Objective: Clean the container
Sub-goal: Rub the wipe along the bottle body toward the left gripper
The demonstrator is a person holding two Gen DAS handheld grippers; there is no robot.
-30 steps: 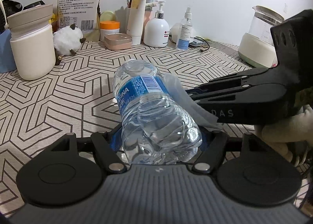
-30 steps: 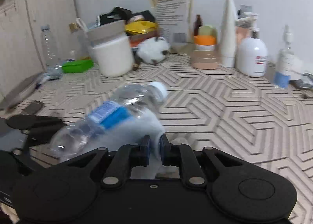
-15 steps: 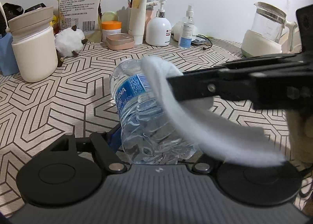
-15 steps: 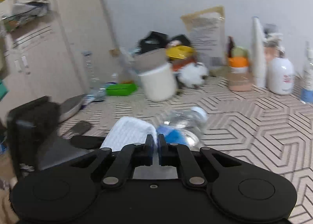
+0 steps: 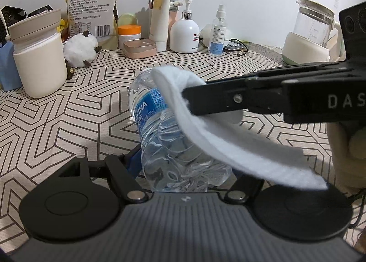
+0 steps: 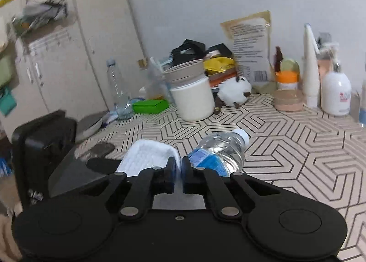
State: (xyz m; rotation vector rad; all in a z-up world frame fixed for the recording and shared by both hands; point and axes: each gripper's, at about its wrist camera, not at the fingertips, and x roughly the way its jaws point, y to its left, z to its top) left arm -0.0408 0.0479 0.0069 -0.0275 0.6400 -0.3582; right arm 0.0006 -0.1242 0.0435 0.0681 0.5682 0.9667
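Clear plastic, crinkled and thin, sits clamped at its base between the jaws of the left tongs [image 5: 183,170]: this is the water bottle [image 5: 169,133], the container to be cleaned, lying forward along those tongs with its white cap pointing away and its far end low over the patterned tabletop. Crossing in from the right of them, the right tongs [image 6: 178,170] are pinched together on a folded white cloth [image 5: 228,145], their jaws having just been closing on it; the cloth drapes over the upper side of the bottle near its blue label.

Risks, as I judge them: the bottle wall looks soft, so hard wiping could buckle it or twist it out of the left grip, and it would roll on the table. Only a narrow edge of cloth is held, so a drag against the label could pull it free. A wide sweep away from the tongs could also knock the cream canister [image 5: 39,60] or the plush sheep [image 5: 80,50] beyond the bottle.

Under the tongs the tablecloth [image 5: 68,113] is beige with dark geometric lines. Farther off stand an orange-lidded jar [image 5: 129,34], a pump bottle [image 5: 184,34], a spray bottle [image 5: 218,33] and a glass kettle [image 5: 308,30], against a plain white wall; pale cupboards [image 6: 57,62] close the room off to the left
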